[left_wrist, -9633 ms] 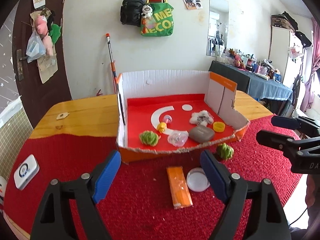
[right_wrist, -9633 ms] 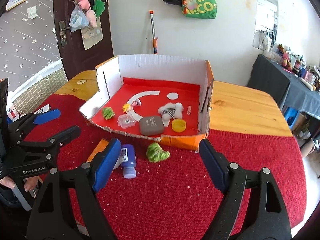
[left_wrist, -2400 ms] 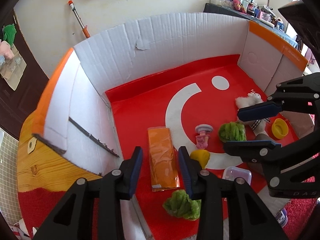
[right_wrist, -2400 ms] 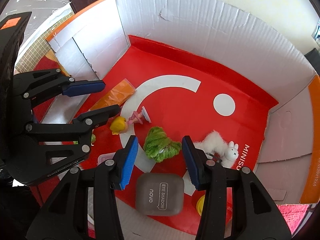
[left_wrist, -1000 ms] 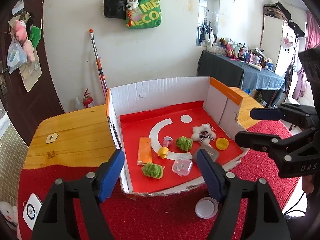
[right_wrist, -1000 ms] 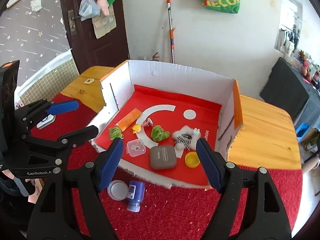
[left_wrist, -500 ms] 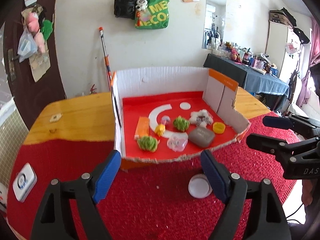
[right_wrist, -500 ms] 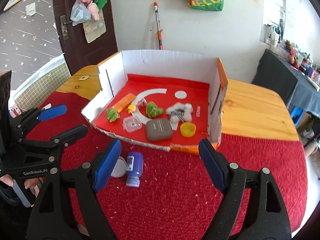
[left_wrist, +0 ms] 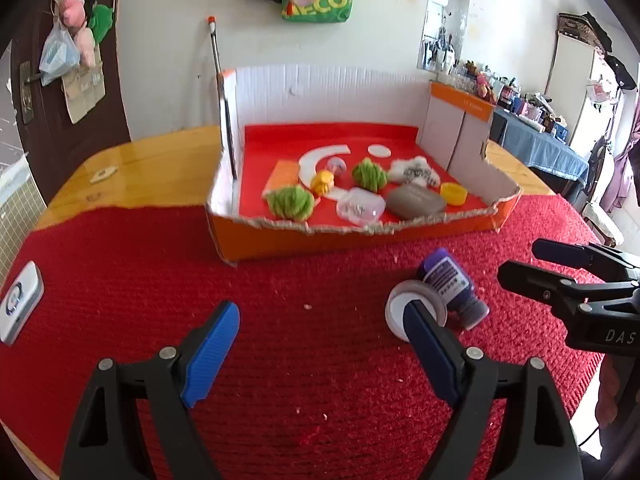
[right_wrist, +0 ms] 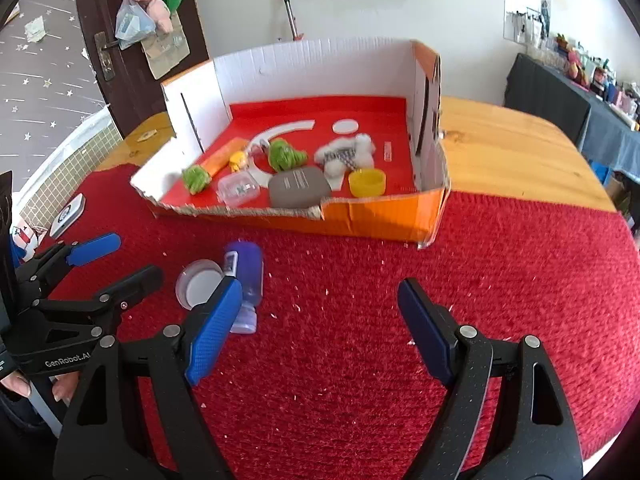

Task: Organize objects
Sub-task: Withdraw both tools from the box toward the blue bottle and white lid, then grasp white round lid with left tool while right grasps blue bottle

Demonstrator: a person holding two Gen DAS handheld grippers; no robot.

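Half wooden table (left_wrist: pixel 160 156) under red cloth (left_wrist: pixel 320 320); white wall (left_wrist: pixel 172 40) behind.

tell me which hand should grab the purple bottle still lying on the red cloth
Right, probably. The purple bottle lies just ahead of the right gripper, beside its left finger. The left gripper sits nearer the white lid. Both stand open and empty.

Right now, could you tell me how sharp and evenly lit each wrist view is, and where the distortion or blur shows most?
Left wrist view: daylight, even; the cardboard box and its contents are slightly soft, the purple bottle blurred; the wall bows with the fisheye, corners black. Right wrist view: similar light, the wooden table smeared at the right; the white lid fairly crisp; the door leans strongly.
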